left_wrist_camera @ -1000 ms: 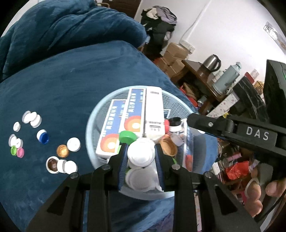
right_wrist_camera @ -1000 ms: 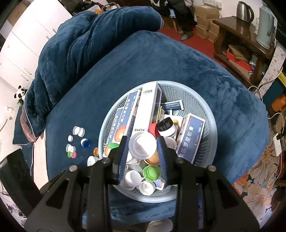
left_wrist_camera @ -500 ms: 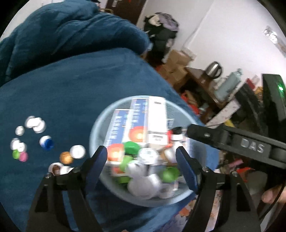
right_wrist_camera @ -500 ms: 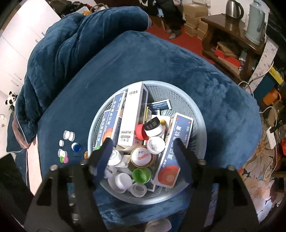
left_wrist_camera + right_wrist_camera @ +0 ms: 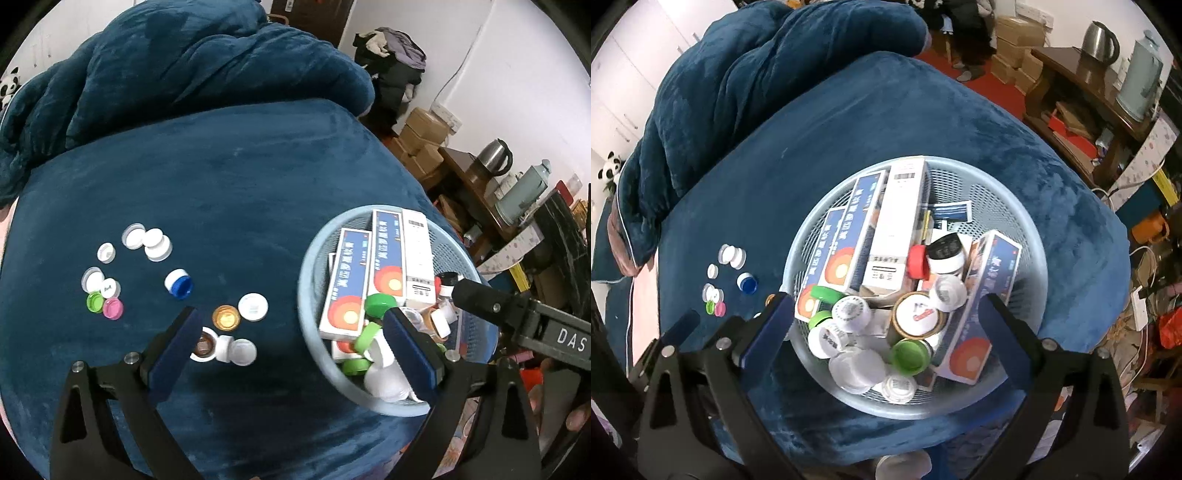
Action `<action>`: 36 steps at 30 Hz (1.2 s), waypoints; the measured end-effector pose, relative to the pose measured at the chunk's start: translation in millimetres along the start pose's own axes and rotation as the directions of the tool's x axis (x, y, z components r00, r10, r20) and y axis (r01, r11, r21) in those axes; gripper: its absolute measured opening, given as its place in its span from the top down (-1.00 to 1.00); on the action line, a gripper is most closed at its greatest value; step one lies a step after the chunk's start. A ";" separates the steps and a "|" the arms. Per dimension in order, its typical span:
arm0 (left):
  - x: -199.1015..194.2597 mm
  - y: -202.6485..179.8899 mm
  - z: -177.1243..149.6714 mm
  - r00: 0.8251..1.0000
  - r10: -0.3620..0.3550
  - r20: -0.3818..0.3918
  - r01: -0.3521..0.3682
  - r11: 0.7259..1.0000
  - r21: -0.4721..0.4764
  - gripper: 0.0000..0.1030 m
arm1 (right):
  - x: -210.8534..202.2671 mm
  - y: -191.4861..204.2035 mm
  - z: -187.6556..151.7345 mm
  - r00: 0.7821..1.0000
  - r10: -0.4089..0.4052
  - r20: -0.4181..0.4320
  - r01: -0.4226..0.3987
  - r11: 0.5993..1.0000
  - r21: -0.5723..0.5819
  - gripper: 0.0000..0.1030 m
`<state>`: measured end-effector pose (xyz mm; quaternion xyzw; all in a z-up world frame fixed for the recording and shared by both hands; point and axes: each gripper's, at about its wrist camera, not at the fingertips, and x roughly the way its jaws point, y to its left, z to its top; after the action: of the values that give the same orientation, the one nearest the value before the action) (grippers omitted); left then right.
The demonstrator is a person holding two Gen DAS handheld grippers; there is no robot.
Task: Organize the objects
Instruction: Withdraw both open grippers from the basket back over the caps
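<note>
A pale blue mesh basket (image 5: 1015, 206) on the blue blanket holds blue-and-white medicine boxes (image 5: 894, 229), white bottles (image 5: 849, 312) and green caps (image 5: 908, 356). My right gripper (image 5: 886, 314) hovers over it, its jaws opening wide with nothing gripped between them. In the left wrist view the basket (image 5: 306, 295) sits at the right. My left gripper (image 5: 291, 332) hangs above the blanket between the basket and several loose caps, its jaws opening and empty. Among the caps are a blue cap (image 5: 179, 282), a gold one (image 5: 226, 317) and a pink one (image 5: 113, 308). One of my right gripper's fingers (image 5: 491, 306) reaches over the basket.
A crumpled blue quilt (image 5: 184, 74) is heaped at the back. Right of the bed stand cardboard boxes (image 5: 424, 136) and a wooden table with a kettle (image 5: 1100, 37) and a flask (image 5: 1141, 81). A person's hand (image 5: 576, 417) shows at the lower right.
Both grippers were shut on white bottles over the basket; both have let go and spread wide. The left gripper has shifted left toward the loose caps, so the basket sits further right.
</note>
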<state>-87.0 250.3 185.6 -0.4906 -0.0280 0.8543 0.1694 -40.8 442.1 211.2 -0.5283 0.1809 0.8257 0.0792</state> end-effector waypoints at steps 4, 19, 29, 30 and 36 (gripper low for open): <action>-3.2 13.6 1.0 1.000 0.013 0.000 -0.013 1.000 -0.026 -0.92 | 0.8 11.3 -1.5 1.000 -0.006 -0.003 0.006 1.000 -0.021 -0.99; -17.3 80.0 -4.3 0.996 0.087 -0.002 -0.087 0.989 -0.119 -0.92 | 12.7 71.0 -13.0 0.999 -0.034 -0.031 0.028 0.985 -0.170 -1.00; -25.2 117.6 -12.6 0.992 0.126 -0.005 -0.125 0.980 -0.157 -0.92 | 21.8 105.5 -20.8 0.999 -0.032 -0.045 0.021 0.973 -0.228 -1.00; -25.5 121.3 -13.3 0.991 0.131 -0.006 -0.130 0.978 -0.162 -0.92 | 23.3 109.0 -21.5 0.998 -0.031 -0.048 0.019 0.972 -0.234 -1.00; -28.4 152.0 -19.2 0.987 0.159 -0.016 -0.159 0.965 -0.209 -0.92 | 31.6 126.5 -26.2 0.998 -0.025 -0.056 0.009 0.965 -0.262 -1.00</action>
<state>-97.4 96.0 166.8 -0.5058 -0.0786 0.8577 0.0475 -72.9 313.5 200.1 -0.5598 0.0683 0.8257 0.0106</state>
